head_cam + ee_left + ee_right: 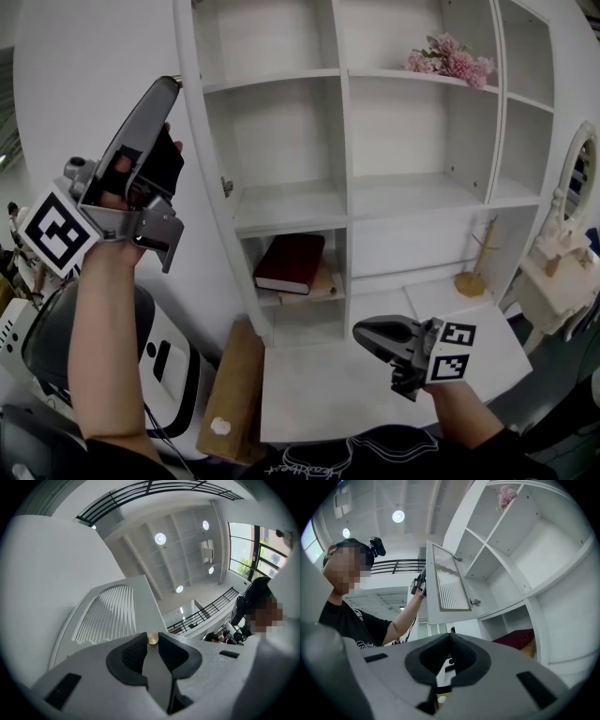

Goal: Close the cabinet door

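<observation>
Left gripper view, L tongs (153, 640) clamped on round brass knob (152, 637), slatted door (110, 613), R tongs (450, 635) together

Bright, even light from round ceiling lamps (160, 538); sharp views, strong fisheye bending at edges.

two tools (172, 89) (362, 331), one cabinet door (447, 585), one red book (291, 262), one pink flower bunch (450, 58).

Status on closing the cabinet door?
Done: left tool is clamped on the small brass knob of the white slatted cabinet door. In hand: the door stands open off the white shelf unit. Left: swing it shut. Right tool is shut, empty.
</observation>
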`<state>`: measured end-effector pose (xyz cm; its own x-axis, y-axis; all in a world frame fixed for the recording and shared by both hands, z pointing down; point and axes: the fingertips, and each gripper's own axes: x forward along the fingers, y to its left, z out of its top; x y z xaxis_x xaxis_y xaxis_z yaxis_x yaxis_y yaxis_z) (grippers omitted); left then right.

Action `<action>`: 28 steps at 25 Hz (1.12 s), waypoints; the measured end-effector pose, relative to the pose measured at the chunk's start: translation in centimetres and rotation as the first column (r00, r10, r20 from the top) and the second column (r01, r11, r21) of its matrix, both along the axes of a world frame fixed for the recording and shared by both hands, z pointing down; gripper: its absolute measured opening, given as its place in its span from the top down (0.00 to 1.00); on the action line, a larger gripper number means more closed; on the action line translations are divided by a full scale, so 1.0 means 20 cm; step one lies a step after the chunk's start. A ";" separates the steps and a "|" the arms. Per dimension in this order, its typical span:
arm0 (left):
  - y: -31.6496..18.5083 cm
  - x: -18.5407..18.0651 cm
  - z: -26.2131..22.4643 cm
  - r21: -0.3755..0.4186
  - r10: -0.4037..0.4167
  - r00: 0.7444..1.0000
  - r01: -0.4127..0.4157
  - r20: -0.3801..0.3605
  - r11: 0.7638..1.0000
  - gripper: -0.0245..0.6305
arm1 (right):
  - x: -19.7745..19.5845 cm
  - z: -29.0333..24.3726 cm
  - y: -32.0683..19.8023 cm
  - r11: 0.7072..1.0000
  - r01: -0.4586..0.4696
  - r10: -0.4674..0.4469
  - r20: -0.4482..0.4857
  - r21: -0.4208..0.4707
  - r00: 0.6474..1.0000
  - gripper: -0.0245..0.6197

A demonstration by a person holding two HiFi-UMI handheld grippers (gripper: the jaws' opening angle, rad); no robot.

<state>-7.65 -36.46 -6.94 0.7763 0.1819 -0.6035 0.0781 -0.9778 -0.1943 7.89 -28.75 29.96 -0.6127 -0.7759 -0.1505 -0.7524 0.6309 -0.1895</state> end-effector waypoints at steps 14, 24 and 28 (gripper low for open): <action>0.04 0.34 0.00 0.069 -0.274 0.962 0.272 0.017 0.960 0.84 | 0.24 -0.06 0.11 0.998 -0.037 0.036 0.022 0.044 0.999 0.95; 0.02 0.54 0.01 0.156 -0.409 0.912 0.399 0.035 0.903 0.84 | 0.36 -0.07 0.16 0.995 -0.071 0.069 0.028 0.074 0.997 0.95; 0.01 0.63 0.01 0.190 -0.451 0.892 0.436 0.043 0.880 0.85 | 0.43 -0.10 0.19 0.990 -0.102 0.099 0.030 0.097 0.995 0.95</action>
